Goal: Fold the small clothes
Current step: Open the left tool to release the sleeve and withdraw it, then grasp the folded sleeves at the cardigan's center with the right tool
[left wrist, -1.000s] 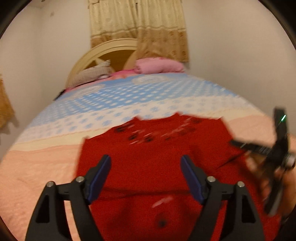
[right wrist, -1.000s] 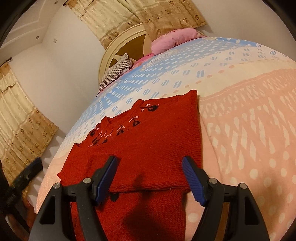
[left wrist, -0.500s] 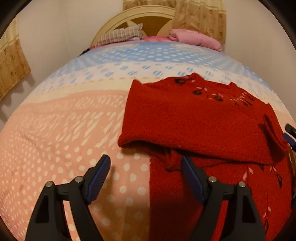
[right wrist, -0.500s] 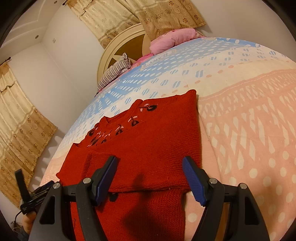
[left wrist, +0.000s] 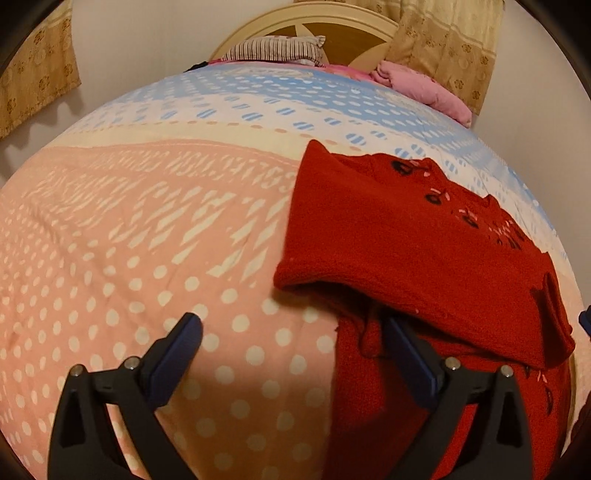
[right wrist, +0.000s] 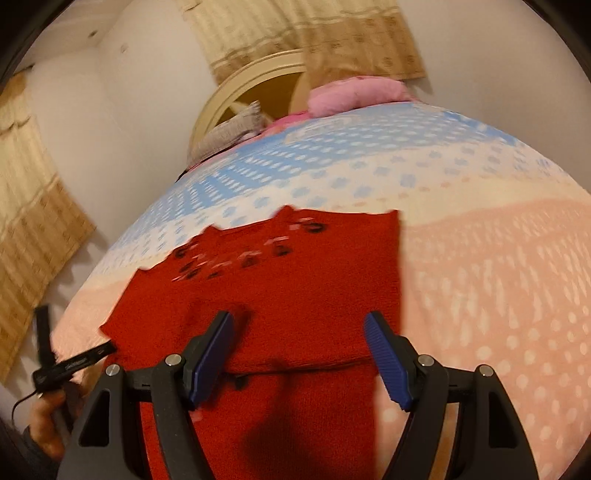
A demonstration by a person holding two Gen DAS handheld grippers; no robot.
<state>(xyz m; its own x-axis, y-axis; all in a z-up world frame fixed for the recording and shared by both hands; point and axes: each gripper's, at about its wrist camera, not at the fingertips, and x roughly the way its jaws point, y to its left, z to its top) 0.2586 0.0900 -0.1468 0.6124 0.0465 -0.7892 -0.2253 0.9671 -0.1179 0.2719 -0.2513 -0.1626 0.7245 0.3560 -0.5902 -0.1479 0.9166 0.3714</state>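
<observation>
A small red knit sweater point(left wrist: 406, 240) with dark embroidery near the neck lies on the bed, its upper part folded over the lower part. My left gripper point(left wrist: 291, 328) hovers over the sweater's left edge, jaws opening wide, with only bedspread and the sweater's lower left edge between them and nothing gripped. In the right wrist view the sweater point(right wrist: 295, 280) lies ahead, and my right gripper point(right wrist: 299, 332) hangs open above its fold line, holding nothing. The left gripper point(right wrist: 74, 362) shows at that view's lower left, in a person's hand point(right wrist: 48, 424).
The bedspread point(left wrist: 129, 240) is pink with white dots near me and blue-and-white farther off. A striped pillow point(left wrist: 273, 50) and a pink bundle point(left wrist: 424, 88) lie by the cream headboard point(left wrist: 306, 18). Curtains point(right wrist: 306, 33) hang behind, and another curtain point(right wrist: 29, 240) at left.
My left gripper swung from over the sweater's middle to its left edge, sank lower, and its jaws spread wider. The right gripper rose a little and rolled, so the sweater looks more square-on.
</observation>
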